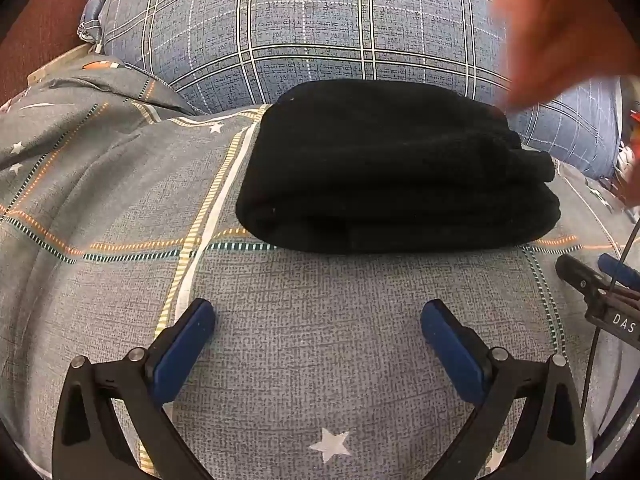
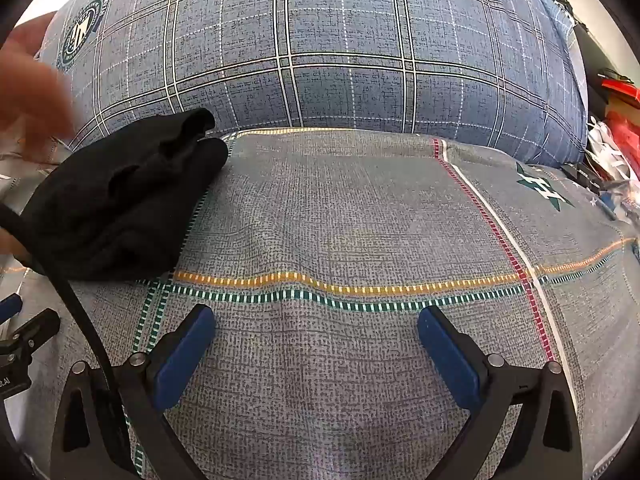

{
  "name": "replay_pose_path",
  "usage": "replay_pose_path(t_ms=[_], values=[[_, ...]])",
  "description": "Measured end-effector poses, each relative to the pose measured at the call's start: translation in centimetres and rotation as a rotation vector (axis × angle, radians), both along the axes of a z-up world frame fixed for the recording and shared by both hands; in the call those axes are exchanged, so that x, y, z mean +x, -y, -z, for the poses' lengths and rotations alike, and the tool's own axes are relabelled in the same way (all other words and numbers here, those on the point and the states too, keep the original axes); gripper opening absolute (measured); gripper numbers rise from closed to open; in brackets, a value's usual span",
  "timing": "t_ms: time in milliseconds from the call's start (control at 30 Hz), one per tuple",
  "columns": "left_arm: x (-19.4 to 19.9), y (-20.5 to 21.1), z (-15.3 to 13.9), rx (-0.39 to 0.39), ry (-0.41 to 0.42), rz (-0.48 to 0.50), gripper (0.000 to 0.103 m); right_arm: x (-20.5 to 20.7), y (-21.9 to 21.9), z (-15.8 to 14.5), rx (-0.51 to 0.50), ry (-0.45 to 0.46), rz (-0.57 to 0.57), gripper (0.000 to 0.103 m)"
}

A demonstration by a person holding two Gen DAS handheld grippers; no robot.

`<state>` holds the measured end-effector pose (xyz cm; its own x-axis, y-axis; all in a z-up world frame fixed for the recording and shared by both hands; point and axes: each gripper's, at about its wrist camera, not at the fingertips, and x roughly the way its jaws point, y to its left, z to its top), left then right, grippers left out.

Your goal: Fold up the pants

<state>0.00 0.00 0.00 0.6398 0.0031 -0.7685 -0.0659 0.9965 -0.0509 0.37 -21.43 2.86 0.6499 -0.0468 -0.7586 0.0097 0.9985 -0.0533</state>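
The black pants (image 1: 392, 168) lie folded into a thick compact bundle on the grey patterned bedsheet (image 1: 300, 320), just ahead of my left gripper (image 1: 318, 320), which is open and empty, a short way back from them. In the right wrist view the same bundle (image 2: 120, 208) lies at the far left. My right gripper (image 2: 316, 320) is open and empty over bare sheet, to the right of the pants. A blurred bare hand (image 1: 560, 32) hovers over the bundle's far right corner.
A large blue plaid pillow (image 1: 320, 32) lies right behind the pants. The right gripper's tip (image 1: 600, 284) shows at the left view's right edge. Red and white clutter (image 2: 616, 128) sits off the bed's right side. A black cable (image 2: 80, 304) runs down the left of the right view.
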Motion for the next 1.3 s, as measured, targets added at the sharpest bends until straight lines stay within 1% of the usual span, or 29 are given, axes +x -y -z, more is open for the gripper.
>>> replay_pose_path(t_ms=[1300], values=[[0.1,0.11,-0.07,0.001,0.0,0.001,0.103,-0.25,-0.29,0.01,-0.016,0.002,0.001,0.103]])
